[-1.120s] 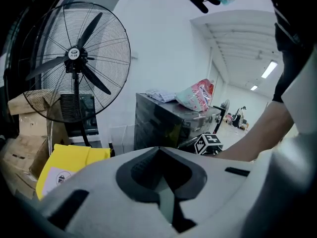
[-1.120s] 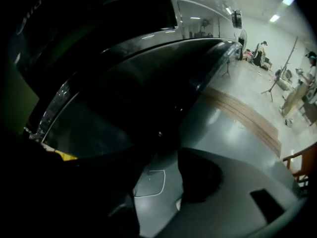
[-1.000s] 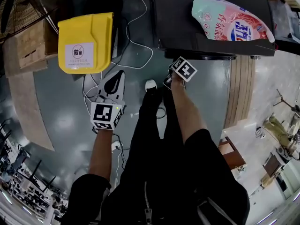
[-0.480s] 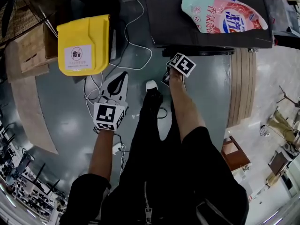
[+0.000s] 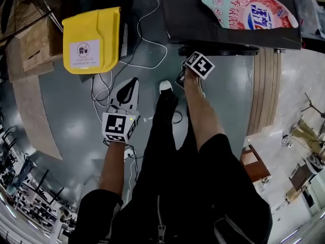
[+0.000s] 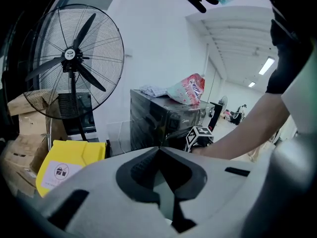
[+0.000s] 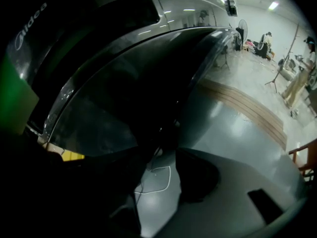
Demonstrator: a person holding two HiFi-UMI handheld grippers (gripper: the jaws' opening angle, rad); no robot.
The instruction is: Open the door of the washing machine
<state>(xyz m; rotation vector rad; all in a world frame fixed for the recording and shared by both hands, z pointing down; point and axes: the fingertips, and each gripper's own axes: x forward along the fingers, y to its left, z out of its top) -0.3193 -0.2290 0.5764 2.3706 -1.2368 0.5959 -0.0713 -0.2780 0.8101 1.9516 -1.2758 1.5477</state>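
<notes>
The black washing machine [image 5: 223, 24] stands at the top of the head view, and its round dark glass door [image 7: 129, 98] fills the right gripper view. My right gripper [image 5: 189, 78] points steeply down at the machine's front, just under its top edge. Its jaws [image 7: 166, 150] are closing, with the door's rim at their tips and floor showing through the gap between them. Out to the left over the grey floor, my left gripper [image 5: 131, 83] is shut and holds nothing. The left gripper view shows its tips meeting [image 6: 158, 148], the machine [image 6: 158, 118] beyond.
A pink detergent bag [image 5: 249, 9] lies on the machine's top. A yellow bin [image 5: 91, 39], cardboard boxes [image 5: 30, 44] and a standing fan [image 6: 74, 58] are at the left. White cables [image 5: 147, 50] trail over the floor. The person's shoe [image 5: 165, 88] is between the grippers.
The left gripper has drifted a little away from the yellow bin. The right gripper has stayed at the machine's front.
</notes>
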